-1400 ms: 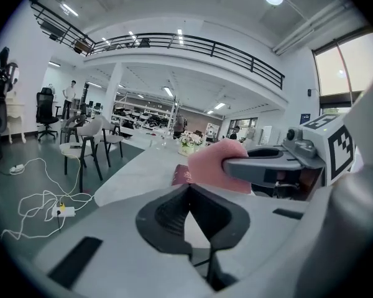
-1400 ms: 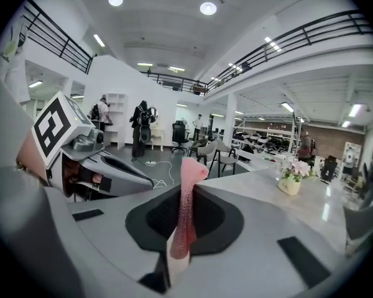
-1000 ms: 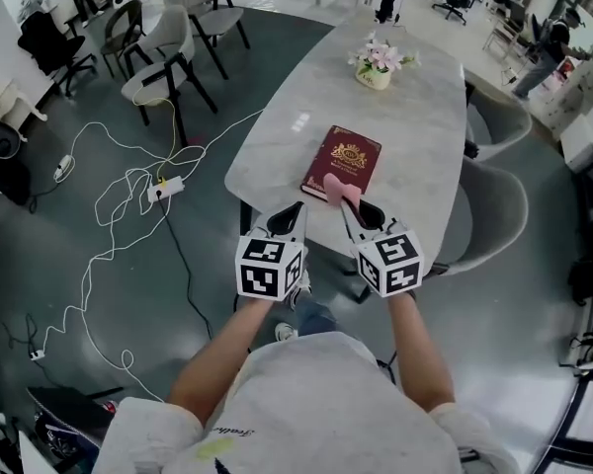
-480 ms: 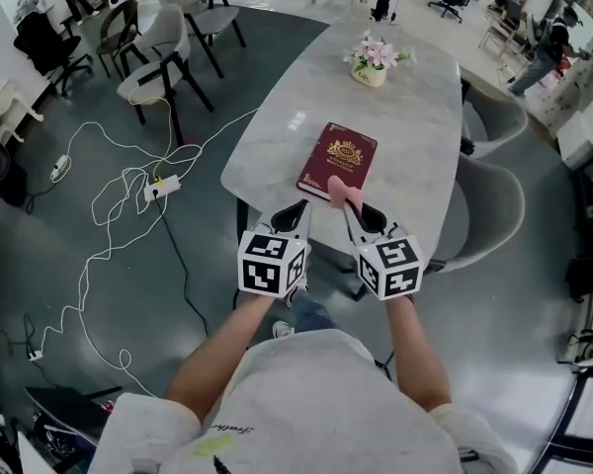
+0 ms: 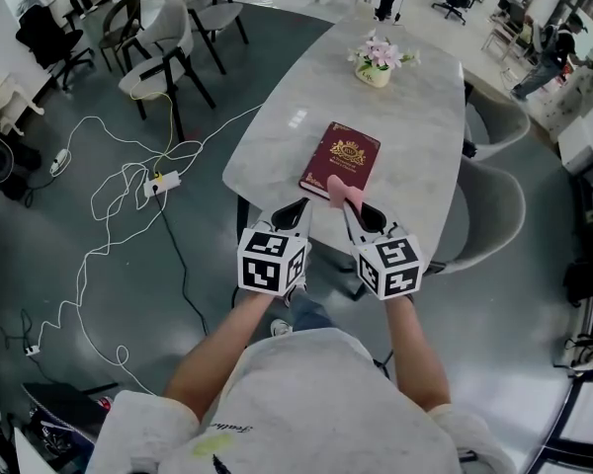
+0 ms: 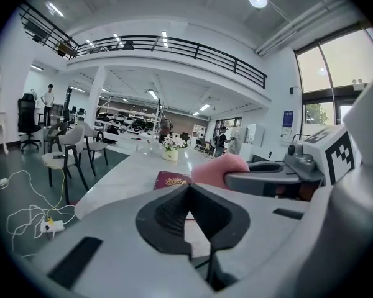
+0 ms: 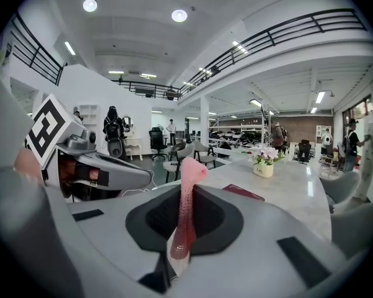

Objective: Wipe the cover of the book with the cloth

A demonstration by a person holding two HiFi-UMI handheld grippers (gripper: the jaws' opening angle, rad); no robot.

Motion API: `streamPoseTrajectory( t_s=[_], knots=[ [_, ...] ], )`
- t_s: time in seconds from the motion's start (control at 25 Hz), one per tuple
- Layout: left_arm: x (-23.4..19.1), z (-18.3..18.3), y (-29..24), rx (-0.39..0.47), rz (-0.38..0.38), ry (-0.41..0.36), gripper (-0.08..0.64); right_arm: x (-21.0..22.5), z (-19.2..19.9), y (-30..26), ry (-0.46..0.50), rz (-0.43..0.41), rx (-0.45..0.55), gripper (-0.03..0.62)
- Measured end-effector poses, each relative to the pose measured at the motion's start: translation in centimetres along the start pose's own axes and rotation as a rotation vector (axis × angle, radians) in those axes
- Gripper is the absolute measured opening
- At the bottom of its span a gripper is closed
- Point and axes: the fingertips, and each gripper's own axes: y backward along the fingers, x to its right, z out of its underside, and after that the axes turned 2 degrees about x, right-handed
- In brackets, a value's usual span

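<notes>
Starting at the book (image 5: 341, 160): dark red, closed, flat and cover-up on the near half of the pale marble desk (image 5: 420, 117), turned slightly off the desk's long axis. That leaves the whole cover open to a wipe, and I can reach it from the near end. The cloth (image 5: 342, 190) is pink, pinched by one end in my right tool (image 5: 354, 208), jaws clamped narrow on it. The free end sticks out past the tips, so soft cloth should meet the cover before any hard jaw does. From the head view the end sits over the book's near edge, but I can't tell if it's touching. The right gripper view shows it standing up with the book ahead, so my guess is the wipe hasn't begun. My left tool (image 5: 295, 208) is level with the right one, just beside it, jaws together, nothing in it. I'd judge it's parked there to pin the book if it slides on the smooth top. Writing: gold crest on the cover with gold print below it, too small to read. The flower pot (image 5: 374, 67) at the far end has a small label, also unreadable. The cube (image 5: 271, 262) on the left tool carries black-and-white square markers, no text. White cables (image 5: 128, 191) trail across the floor on my left.
</notes>
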Motion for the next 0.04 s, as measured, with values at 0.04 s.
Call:
streamPoseTrajectory(
  t_s=[0.04],
  knots=[
    [0.0,0.04,-0.04,0.0,0.001,0.0,0.006,-0.03,0.12,-0.03,0.0,-0.001,-0.001,0.02]
  ],
)
